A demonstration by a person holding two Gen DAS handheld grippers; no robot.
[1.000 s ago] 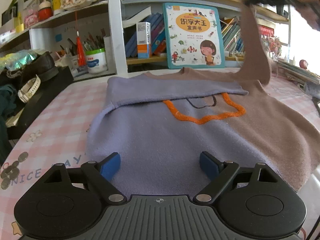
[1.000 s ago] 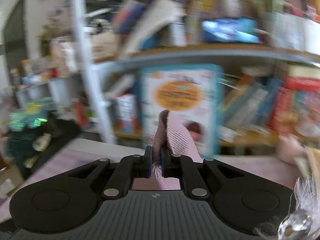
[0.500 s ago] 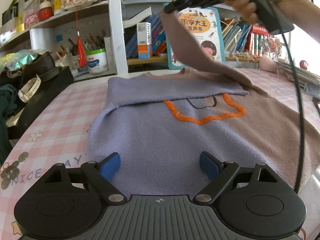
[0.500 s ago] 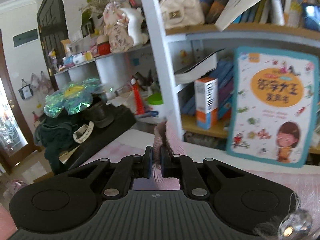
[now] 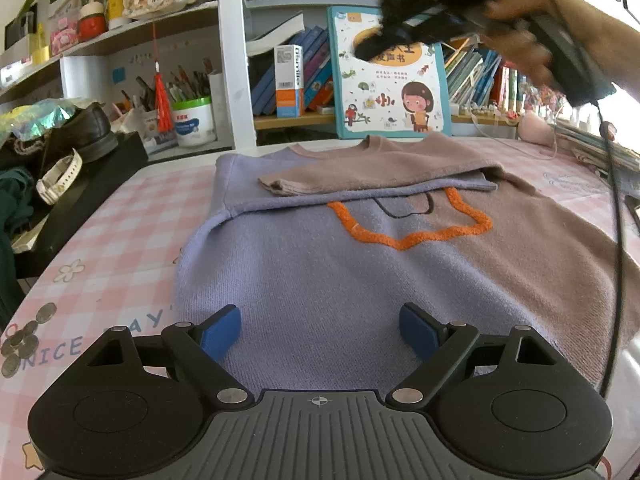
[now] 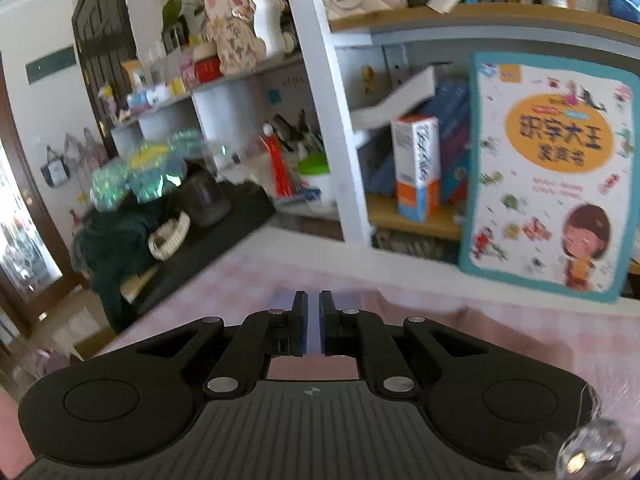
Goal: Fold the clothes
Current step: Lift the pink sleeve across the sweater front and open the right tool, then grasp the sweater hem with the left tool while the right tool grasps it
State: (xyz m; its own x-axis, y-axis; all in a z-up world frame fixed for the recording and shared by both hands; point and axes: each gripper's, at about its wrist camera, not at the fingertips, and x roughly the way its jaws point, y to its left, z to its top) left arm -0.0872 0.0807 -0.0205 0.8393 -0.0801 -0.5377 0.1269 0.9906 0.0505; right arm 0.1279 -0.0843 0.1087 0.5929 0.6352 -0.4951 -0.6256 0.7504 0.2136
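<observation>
A sweater, lilac (image 5: 304, 272) on the left half and brown (image 5: 568, 248) on the right with an orange outline (image 5: 404, 240), lies flat on the pink checked tablecloth (image 5: 120, 232). Its lilac sleeve (image 5: 360, 196) is folded across the chest, and the brown sleeve (image 5: 372, 176) lies on top of it. My left gripper (image 5: 320, 332) hovers open over the near hem, with nothing between its fingers. In the left wrist view my right gripper (image 5: 376, 46) is a blur in a hand, high above the collar. In its own view the right gripper (image 6: 314, 320) is shut and holds nothing.
A bookshelf (image 5: 280, 120) with a propped picture book (image 5: 390, 76) lines the table's far edge. A black stand (image 5: 80, 184) with a shoe and a watch sits at the left. A black cable (image 5: 618, 240) hangs over the sweater's right side. Stacked books (image 5: 608, 152) lie at the right.
The right gripper carried the brown sleeve leftward across the chest, let it go onto the lilac sleeve, and rose away with its fingers shut. The left gripper stayed still.
</observation>
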